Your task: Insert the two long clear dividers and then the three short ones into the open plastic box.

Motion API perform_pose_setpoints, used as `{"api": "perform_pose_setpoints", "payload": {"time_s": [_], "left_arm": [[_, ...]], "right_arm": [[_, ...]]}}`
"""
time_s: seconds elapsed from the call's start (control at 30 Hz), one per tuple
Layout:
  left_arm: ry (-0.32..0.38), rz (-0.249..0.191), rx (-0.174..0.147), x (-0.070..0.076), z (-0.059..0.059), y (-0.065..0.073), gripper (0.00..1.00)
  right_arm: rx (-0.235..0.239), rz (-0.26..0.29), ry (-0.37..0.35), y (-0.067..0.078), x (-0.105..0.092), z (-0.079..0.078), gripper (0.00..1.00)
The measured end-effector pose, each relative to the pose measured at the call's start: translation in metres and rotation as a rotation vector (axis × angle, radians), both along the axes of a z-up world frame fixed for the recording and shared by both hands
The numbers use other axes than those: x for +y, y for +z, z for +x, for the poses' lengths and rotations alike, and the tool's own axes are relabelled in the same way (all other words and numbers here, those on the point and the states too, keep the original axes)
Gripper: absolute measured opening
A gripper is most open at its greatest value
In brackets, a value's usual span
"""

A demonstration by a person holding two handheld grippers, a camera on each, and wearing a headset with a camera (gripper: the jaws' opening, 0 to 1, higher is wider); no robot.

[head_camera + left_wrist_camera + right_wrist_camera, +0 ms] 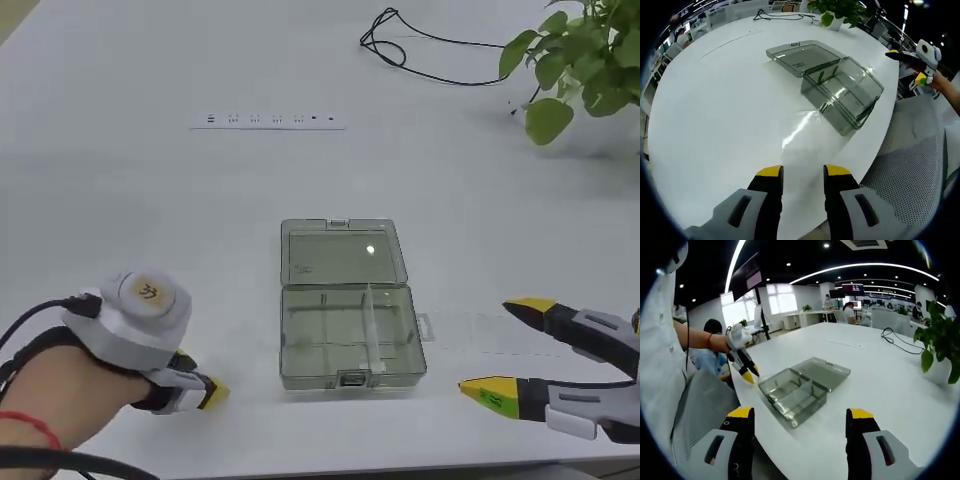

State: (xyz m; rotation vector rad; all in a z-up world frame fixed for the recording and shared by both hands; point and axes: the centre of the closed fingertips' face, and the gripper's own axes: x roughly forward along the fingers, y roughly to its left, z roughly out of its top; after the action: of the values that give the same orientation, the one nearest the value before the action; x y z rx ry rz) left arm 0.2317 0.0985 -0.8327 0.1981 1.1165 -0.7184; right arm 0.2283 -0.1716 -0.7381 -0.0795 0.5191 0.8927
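Observation:
The open clear plastic box (pixel 350 345) lies at the middle of the white table, its lid (pixel 343 252) folded flat behind it. One clear divider (pixel 370 322) stands upright inside, running front to back, right of centre. Faint clear strips (pixel 480 330) lie on the table just right of the box. My right gripper (pixel 505 348) hovers beside those strips, jaws wide apart and holding nothing. My left gripper (pixel 208 393) sits low to the left of the box, with a narrow gap between its fingertips (pixel 771 172) and nothing in it. The box (pixel 842 92) (pixel 792 392) lies ahead of both grippers.
A white power strip (pixel 268 120) lies far back, a black cable (pixel 420 45) coils at the back right, and a green plant (pixel 580 55) stands in the far right corner. The table's front edge (pixel 400 465) runs close under both grippers. A mesh chair (pixel 920 165) stands beyond it.

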Motion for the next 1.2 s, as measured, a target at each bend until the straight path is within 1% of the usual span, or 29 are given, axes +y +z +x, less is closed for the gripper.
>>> {"api": "perform_pose_setpoints", "payload": {"time_s": [0.03, 0.1, 0.17, 0.23, 0.3, 0.37, 0.47, 0.53, 0.63, 0.67, 0.77, 0.83, 0.9, 0.93, 1.0, 1.03, 1.07, 1.1, 1.13, 1.17, 1.2], "left_arm": [[0.008, -0.009, -0.002, 0.0, 0.001, 0.001, 0.3], [0.034, -0.042, -0.008, -0.002, 0.001, 0.008, 0.3], [0.05, -0.064, -0.012, -0.005, 0.0, 0.014, 0.3], [0.073, -0.099, -0.018, -0.008, 0.0, 0.02, 0.3], [0.088, -0.123, -0.026, -0.008, 0.002, 0.025, 0.3], [0.109, -0.153, -0.038, -0.01, 0.003, 0.032, 0.3], [0.133, -0.203, -0.054, -0.016, 0.005, 0.043, 0.3], [0.141, -0.238, -0.067, -0.02, 0.006, 0.05, 0.3], [0.145, -0.274, -0.084, -0.027, 0.007, 0.059, 0.3], [0.145, -0.288, -0.092, -0.03, 0.007, 0.062, 0.3], [0.147, -0.321, -0.107, -0.037, 0.008, 0.069, 0.3], [0.148, -0.342, -0.112, -0.042, 0.008, 0.072, 0.3], [0.148, -0.37, -0.119, -0.048, 0.009, 0.078, 0.3], [0.149, -0.374, -0.12, -0.049, 0.009, 0.078, 0.3], [0.15, -0.397, -0.125, -0.054, 0.01, 0.082, 0.3], [0.151, -0.413, -0.133, -0.057, 0.01, 0.085, 0.3], [0.153, -0.424, -0.132, -0.059, 0.01, 0.087, 0.3], [0.151, -0.435, -0.135, -0.062, 0.01, 0.089, 0.3], [0.15, -0.441, -0.138, -0.064, 0.01, 0.09, 0.3], [0.15, -0.447, -0.139, -0.066, 0.01, 0.091, 0.3], [0.147, -0.463, -0.143, -0.069, 0.01, 0.094, 0.3]], "right_arm": [[-0.001, -0.004, 0.002, 0.0, 0.0, 0.0, 0.75], [-0.003, -0.006, 0.006, 0.001, 0.001, 0.0, 0.75], [-0.006, -0.009, 0.01, 0.001, 0.001, 0.0, 0.75], [-0.005, -0.013, 0.013, 0.002, 0.001, 0.0, 0.75], [-0.004, -0.019, 0.016, 0.001, 0.001, 0.0, 0.75], [-0.002, -0.02, 0.017, 0.004, 0.004, -0.001, 0.75], [0.001, -0.02, 0.017, 0.007, 0.008, -0.003, 0.74], [0.003, -0.021, 0.019, 0.009, 0.012, -0.004, 0.74], [0.008, -0.011, 0.017, 0.014, 0.018, -0.004, 0.73], [0.016, -0.007, 0.013, 0.015, 0.022, -0.004, 0.73], [0.017, -0.006, 0.012, 0.019, 0.029, -0.003, 0.71], [0.035, 0.002, 0.007, 0.021, 0.034, -0.003, 0.69], [0.025, 0.011, 0.009, 0.027, 0.042, -0.002, 0.67], [0.026, 0.014, 0.008, 0.028, 0.043, -0.001, 0.66], [0.057, 0.036, -0.013, 0.032, 0.05, 0.001, 0.64], [0.051, 0.051, -0.016, 0.036, 0.054, 0.002, 0.62], [0.056, 0.067, -0.021, 0.039, 0.058, 0.003, 0.61], [0.081, 0.09, -0.032, 0.041, 0.058, 0.004, 0.6], [0.083, 0.096, -0.032, 0.042, 0.058, 0.005, 0.59], [0.075, 0.098, -0.029, 0.044, 0.061, 0.006, 0.59], [0.072, 0.106, -0.029, 0.048, 0.067, 0.007, 0.58]]}}
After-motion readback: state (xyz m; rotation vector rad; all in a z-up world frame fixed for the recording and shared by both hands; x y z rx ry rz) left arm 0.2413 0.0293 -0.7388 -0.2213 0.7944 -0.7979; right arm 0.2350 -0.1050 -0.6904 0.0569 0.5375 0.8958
